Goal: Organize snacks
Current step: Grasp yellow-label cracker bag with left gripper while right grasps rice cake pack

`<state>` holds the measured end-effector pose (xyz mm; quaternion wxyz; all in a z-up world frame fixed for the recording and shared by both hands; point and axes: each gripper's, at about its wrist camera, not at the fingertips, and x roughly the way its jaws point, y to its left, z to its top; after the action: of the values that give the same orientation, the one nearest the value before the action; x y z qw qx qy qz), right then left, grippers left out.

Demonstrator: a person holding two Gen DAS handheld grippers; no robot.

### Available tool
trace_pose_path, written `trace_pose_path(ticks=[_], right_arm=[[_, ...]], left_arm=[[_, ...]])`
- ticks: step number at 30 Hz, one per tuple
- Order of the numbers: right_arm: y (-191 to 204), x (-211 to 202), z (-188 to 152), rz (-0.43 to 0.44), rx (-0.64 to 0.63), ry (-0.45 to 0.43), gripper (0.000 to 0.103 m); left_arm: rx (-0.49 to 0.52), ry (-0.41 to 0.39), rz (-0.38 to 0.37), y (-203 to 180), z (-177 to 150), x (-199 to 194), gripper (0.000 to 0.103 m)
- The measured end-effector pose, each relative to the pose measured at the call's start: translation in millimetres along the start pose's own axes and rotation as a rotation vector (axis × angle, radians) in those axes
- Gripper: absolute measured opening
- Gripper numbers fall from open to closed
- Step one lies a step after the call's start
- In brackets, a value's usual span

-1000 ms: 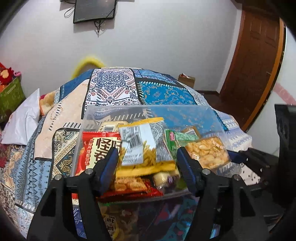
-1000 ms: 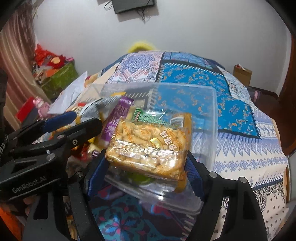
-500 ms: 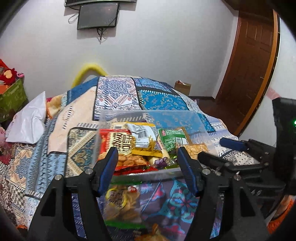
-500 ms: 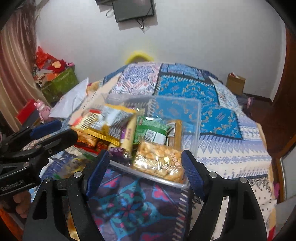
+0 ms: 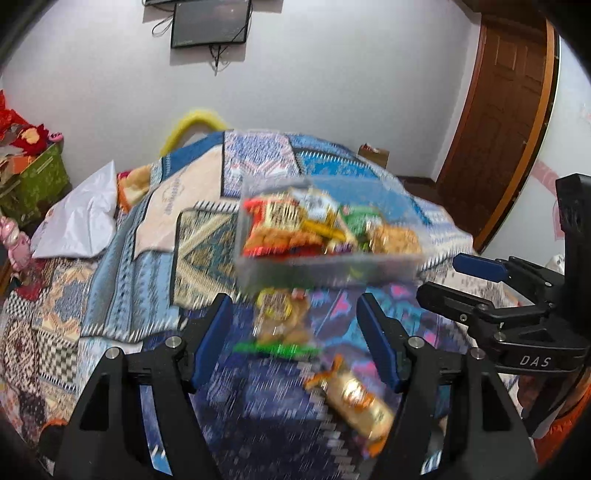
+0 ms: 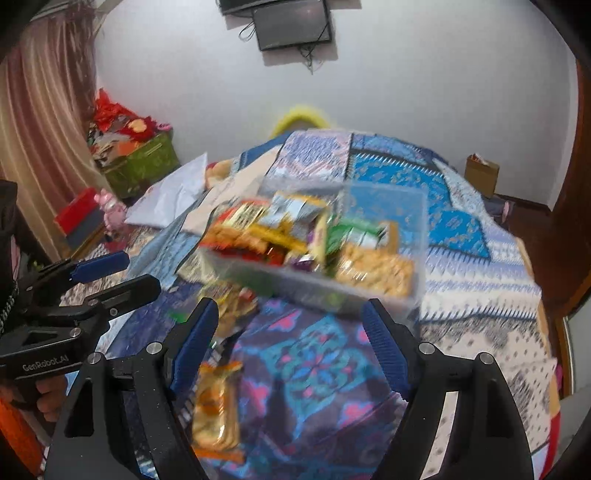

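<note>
A clear plastic box (image 5: 332,269) full of snack packets lies on the patchwork quilt, with a red packet (image 5: 273,225) at its left and a biscuit pack (image 5: 395,236) at its right. My left gripper (image 5: 293,301) hangs short of the box, its jaws opening with nothing held between them. Below it lie a loose packet with a green edge (image 5: 280,321) and a golden packet (image 5: 358,402). My right gripper (image 6: 290,306) stands open and empty, short of the box (image 6: 295,284). The golden packet (image 6: 214,406) lies by its left finger. The picture is blurred.
A white bag (image 5: 81,221) lies at the quilt's left edge, and a green bin (image 5: 33,181) with red things stands beyond it. A wooden door (image 5: 498,129) is at the right, a screen (image 5: 210,22) hangs on the far wall, and a cardboard box (image 6: 482,173) sits by the bed.
Both grippers have drawn back and a little up from the box, which now sits farther ahead of the fingers. Loose packets on the quilt have come into view below them.
</note>
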<state>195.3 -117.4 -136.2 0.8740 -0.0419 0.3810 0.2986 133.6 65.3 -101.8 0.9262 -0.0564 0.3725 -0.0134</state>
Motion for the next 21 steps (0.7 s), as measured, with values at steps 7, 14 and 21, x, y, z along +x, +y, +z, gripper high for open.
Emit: trace_pose_path(ticks=[7, 14, 21], right_arm=[[22.6, 25.2, -33.4, 0.051, -0.013, 0.115, 0.078], [50.3, 49.4, -55.3, 0.087, -0.062, 0.204, 0.066], [56.5, 67.5, -66.9, 0.071, -0.108, 0.263, 0.037]], left_arm=[[-0.009, 0.088, 0.025, 13.2, -45.5, 0.2, 0.069], [-0.066, 0.154, 0.038, 31.2, -72.3, 8.7, 0.069], [-0.091, 0.168, 0.033, 35.4, -78.9, 12.5, 0.069]])
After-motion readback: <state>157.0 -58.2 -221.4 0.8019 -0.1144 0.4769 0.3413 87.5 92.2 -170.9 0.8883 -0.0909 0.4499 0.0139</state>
